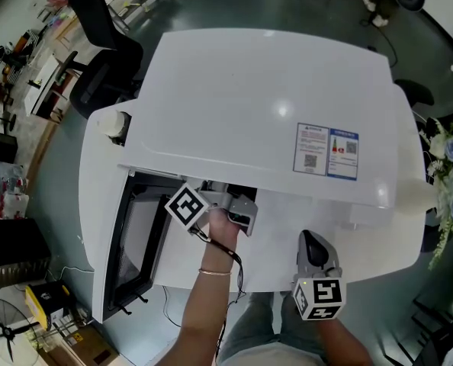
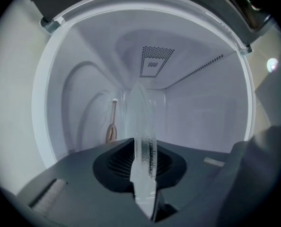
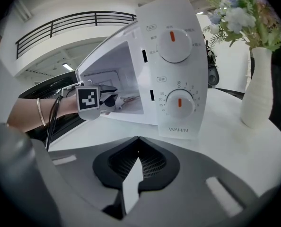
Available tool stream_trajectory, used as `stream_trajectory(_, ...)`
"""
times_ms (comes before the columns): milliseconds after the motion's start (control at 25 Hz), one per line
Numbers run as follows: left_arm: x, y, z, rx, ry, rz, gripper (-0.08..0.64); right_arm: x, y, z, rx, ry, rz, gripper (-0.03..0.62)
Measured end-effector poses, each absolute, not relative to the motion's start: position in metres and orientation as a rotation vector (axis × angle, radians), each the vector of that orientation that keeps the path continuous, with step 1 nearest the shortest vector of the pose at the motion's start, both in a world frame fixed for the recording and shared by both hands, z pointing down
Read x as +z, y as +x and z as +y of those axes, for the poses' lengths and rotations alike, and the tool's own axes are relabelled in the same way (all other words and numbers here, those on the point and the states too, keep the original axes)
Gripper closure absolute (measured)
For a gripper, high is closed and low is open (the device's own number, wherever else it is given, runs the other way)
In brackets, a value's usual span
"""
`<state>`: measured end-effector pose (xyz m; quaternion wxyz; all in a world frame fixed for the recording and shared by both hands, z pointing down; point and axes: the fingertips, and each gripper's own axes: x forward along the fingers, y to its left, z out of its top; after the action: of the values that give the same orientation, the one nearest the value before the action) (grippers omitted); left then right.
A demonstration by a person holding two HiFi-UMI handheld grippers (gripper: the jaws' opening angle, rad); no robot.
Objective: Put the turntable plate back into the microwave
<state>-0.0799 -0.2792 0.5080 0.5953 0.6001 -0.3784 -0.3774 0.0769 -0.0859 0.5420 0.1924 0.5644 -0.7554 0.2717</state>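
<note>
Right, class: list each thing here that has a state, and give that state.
microwave door: open.
turntable plate: on edge, clamped, reaching into the microwave.
left gripper: shut on the plate.
right gripper: shut, empty.
lower dial: pointer straight up.
vase: upright, holding flowers.

Around the white table (image 1: 95, 227)
Black office chair (image 1: 97, 48) at eleven o'clock; flowers (image 1: 449, 166) at three o'clock, in a white vase (image 3: 259, 86) upright on the table; black fan (image 1: 4, 330) at eight o'clock.

Head view looks down on the microwave (image 1: 265, 113); gripper views see its cavity and front.
</note>
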Motion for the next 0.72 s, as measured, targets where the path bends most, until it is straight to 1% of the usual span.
stream_trajectory(560, 0.509, -0.083, -0.274, -0.742, 1.418, -0.969, 0.523, 0.536, 0.076, -0.085, 0.757, 1.579, -2.138, 0.581)
stream_trajectory(720, 0.517, -0.085, -0.273, -0.718, 1.37, -0.993, 0.539, 0.535, 0.076, -0.083, 0.754, 1.577, -2.138, 0.581)
